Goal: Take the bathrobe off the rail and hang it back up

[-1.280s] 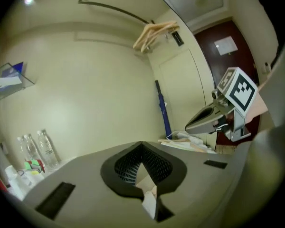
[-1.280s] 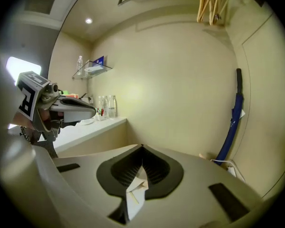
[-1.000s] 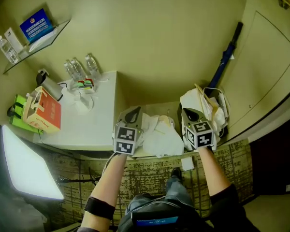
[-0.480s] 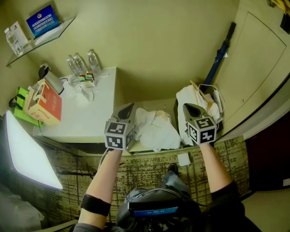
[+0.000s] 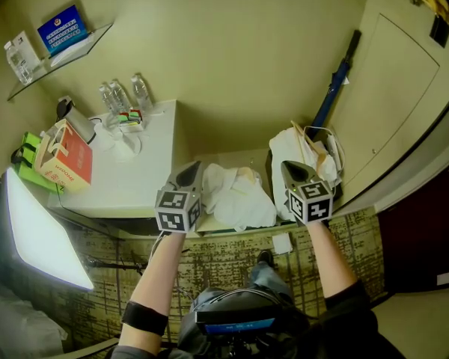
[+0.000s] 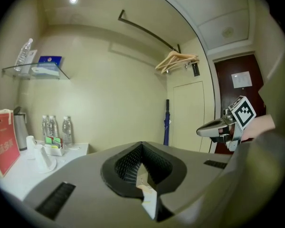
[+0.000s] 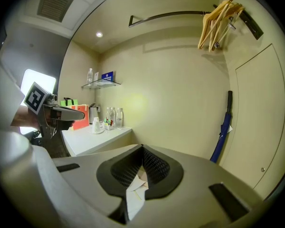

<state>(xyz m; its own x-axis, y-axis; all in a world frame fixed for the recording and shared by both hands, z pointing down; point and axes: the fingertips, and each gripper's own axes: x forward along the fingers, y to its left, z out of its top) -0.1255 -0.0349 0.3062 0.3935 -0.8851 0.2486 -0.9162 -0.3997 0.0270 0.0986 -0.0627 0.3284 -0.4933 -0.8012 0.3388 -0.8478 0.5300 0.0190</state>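
Observation:
A white bathrobe (image 5: pixel 238 194) lies crumpled on a low shelf (image 5: pixel 248 158) against the wall. My left gripper (image 5: pixel 188 172) hovers shut just left of it. My right gripper (image 5: pixel 292 169) hovers shut just right of it, and both are empty. The dark rail (image 7: pixel 171 15) runs high along the wall with bare wooden hangers (image 7: pixel 219 22) at its right end. The left gripper view also shows the rail (image 6: pixel 146 29), the hangers (image 6: pixel 176 61) and my right gripper (image 6: pixel 219 126) beside the shut left gripper (image 6: pixel 141 144).
A white counter (image 5: pixel 138 178) at the left carries water bottles (image 5: pixel 121 96), a kettle and a red carton (image 5: pixel 66 157). A white bag (image 5: pixel 307 149) and a blue umbrella (image 5: pixel 331 98) stand by the closet door at right. A glass shelf (image 5: pixel 56 51) hangs high on the left.
Both grippers stay shut and side by side in front of me. The left one has drifted slightly left, and the view has shifted a little.

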